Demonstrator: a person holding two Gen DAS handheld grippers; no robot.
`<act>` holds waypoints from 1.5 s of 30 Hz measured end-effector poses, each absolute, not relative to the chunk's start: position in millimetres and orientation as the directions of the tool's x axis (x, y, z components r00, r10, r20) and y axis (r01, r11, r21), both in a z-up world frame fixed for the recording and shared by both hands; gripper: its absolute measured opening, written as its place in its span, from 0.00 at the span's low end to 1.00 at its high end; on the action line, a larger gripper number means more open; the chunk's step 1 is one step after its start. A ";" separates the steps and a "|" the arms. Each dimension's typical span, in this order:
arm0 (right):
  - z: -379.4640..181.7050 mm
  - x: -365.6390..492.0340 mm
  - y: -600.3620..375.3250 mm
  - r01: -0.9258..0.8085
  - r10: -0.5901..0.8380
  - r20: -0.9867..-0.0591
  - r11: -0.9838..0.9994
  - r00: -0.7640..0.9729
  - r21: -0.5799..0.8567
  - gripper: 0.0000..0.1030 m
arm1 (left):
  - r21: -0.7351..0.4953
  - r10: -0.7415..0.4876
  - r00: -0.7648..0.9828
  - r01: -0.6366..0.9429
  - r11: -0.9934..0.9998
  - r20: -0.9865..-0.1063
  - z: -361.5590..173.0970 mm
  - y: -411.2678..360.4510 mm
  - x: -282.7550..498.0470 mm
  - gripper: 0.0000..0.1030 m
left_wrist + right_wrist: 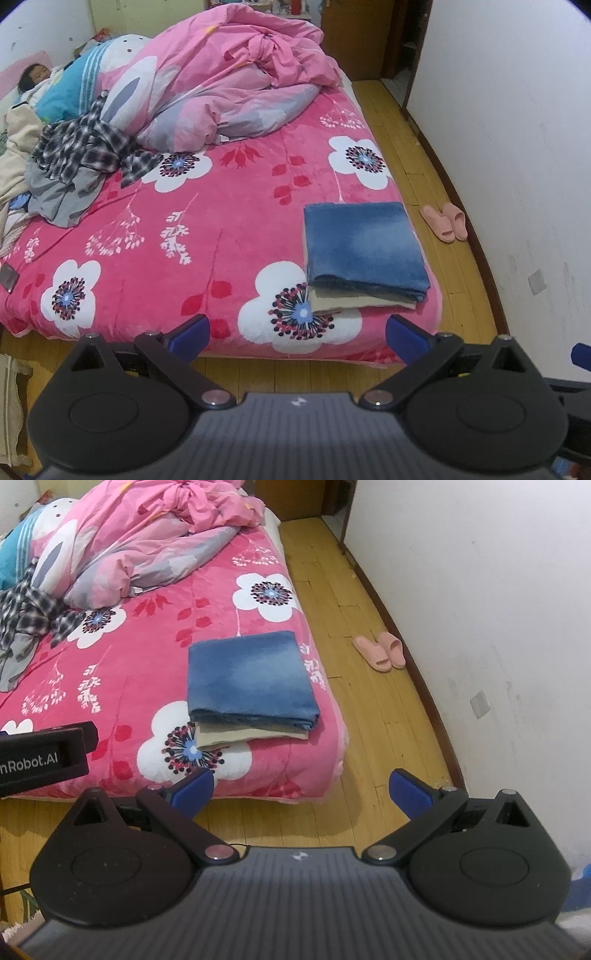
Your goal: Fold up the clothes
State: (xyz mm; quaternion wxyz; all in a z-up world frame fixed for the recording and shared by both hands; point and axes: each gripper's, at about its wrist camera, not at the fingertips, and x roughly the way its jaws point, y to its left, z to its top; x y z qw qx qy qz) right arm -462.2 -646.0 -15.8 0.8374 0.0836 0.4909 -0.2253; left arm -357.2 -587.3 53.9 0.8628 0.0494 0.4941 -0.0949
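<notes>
A folded blue garment [364,245] [249,677] lies on top of a folded beige one [351,301] [236,736] near the bed's front right corner. An unfolded heap of a checked shirt [86,147] [27,614] and a grey garment [61,197] sits at the left of the bed. My left gripper [297,334] hangs open before the bed's front edge, holding nothing. My right gripper [301,790] is open too, over the floor by the bed corner. The left gripper's body [44,755] shows at the right wrist view's left edge.
A pink flowered bedspread [207,236] covers the bed, with a bunched pink duvet [221,81] at the back. A person [37,79] lies at the far left. Pink slippers [445,221] [382,650] stand on the wooden floor by the white wall [517,129].
</notes>
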 end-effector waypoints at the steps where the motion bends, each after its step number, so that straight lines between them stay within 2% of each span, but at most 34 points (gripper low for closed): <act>1: -16.6 -463.4 -647.4 0.464 -0.297 -0.861 0.882 0.413 -0.082 0.99 | -0.008 -0.117 0.492 0.219 0.976 -0.863 53.3 -589.7 -358.1 0.99; 17: -24.5 -470.8 -660.9 0.503 -0.330 -0.870 0.857 0.367 -0.114 0.99 | -0.027 -0.145 0.458 0.253 0.967 -0.877 44.1 -607.1 -358.3 0.99; 45: -28.0 -465.8 -662.1 0.495 -0.321 -0.876 0.862 0.361 -0.112 0.99 | -0.019 -0.125 0.455 0.230 0.973 -0.881 39.2 -607.4 -355.0 0.99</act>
